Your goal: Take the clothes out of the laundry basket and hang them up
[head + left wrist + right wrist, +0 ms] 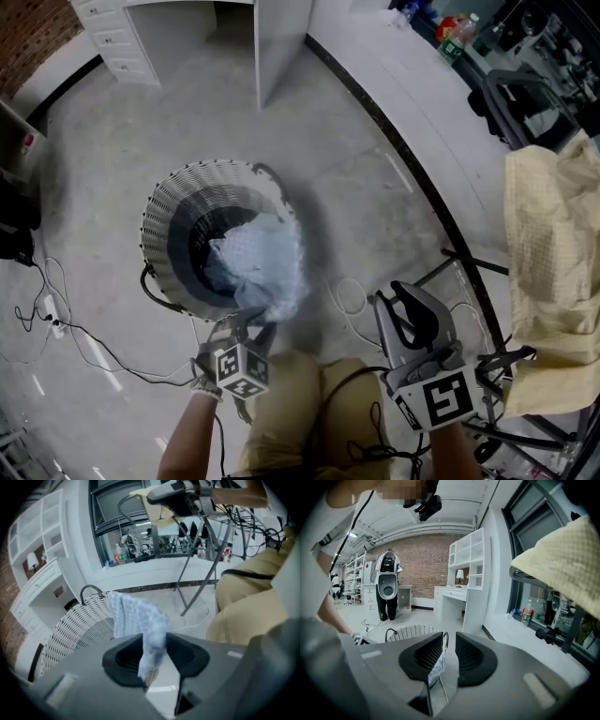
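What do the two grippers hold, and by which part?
Nothing is gripped. The left gripper has open jaws around an end of the light-blue cloth; the right gripper is empty.

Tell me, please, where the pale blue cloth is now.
In the head view the pale blue cloth spills from the wicker basket, left of centre, its end between the jaws of the left tool.

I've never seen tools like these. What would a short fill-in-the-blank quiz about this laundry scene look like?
1. The checked cloth spilling from the white wicker basket is light ____.
2. The left tool has the checked ____ between its jaws.
3. The right tool has ____ between its jaws.
4. The fabric draped on the drying rack is pale ____.

Missing words: blue; cloth; nothing; yellow
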